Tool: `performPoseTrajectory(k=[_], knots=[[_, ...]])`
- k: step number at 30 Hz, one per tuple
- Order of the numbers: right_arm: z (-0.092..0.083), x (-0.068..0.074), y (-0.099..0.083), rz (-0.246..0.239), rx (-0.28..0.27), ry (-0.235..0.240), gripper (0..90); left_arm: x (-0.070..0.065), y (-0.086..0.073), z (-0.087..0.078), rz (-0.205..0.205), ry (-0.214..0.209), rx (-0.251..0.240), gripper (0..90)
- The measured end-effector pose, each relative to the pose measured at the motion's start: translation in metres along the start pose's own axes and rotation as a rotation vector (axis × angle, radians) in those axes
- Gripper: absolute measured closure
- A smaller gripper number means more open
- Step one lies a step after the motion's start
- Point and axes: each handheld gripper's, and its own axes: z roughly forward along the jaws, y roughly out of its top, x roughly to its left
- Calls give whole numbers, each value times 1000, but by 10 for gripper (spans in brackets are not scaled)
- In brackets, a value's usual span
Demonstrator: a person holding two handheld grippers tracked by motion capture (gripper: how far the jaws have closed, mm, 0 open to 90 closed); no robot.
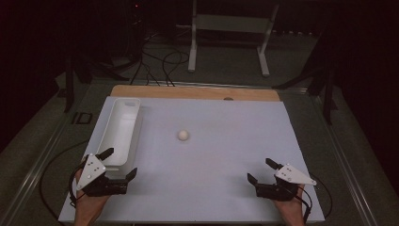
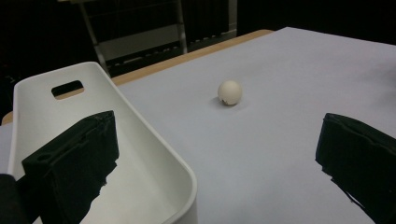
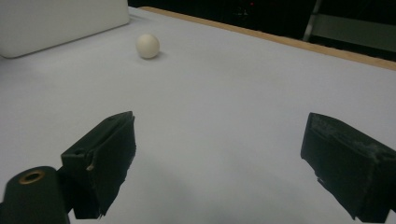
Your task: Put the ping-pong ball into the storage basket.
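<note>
Presently we hold the left gripper [image 1: 121, 163] at the near left of the table [image 1: 226, 188], its jaws spread wide with nothing between them. In the left gripper view, one jaw hangs over the near end of the white tray [image 2: 140, 135] and the other stands above the bare table surface beside it. We hold the right gripper [image 1: 262, 170] at the near right of the table, its jaws likewise spread wide and empty; in the right gripper view both jaws stand above bare surface.

We see the white ball [image 1: 183, 135] resting on the table near its middle, well apart from both grippers and lying between their two lines of sight. It sits to the right of the white tray, apart from it and not touching its wall. In the left gripper view the ball [image 2: 229, 92] lies ahead, between the two jaws but farther off. In the right gripper view the ball [image 3: 148, 45] lies ahead and to the left, near the tray's wall [image 3: 60, 23].

The tray runs lengthwise along the left side of the table, with a handle slot at its far end.
</note>
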Motion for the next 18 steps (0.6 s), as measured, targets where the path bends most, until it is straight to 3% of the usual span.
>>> performPoseTrajectory(k=[6,10,18], knots=[[-1,0,1,3,-8,-9,98,0,1,1,-18,-10,13,0],[-1,0,1,5,-7,-15,98,0,3,2,-61,-21,46,0],[-1,2,1,4,-3,-17,98,-2,10,5,-57,-35,97,5]])
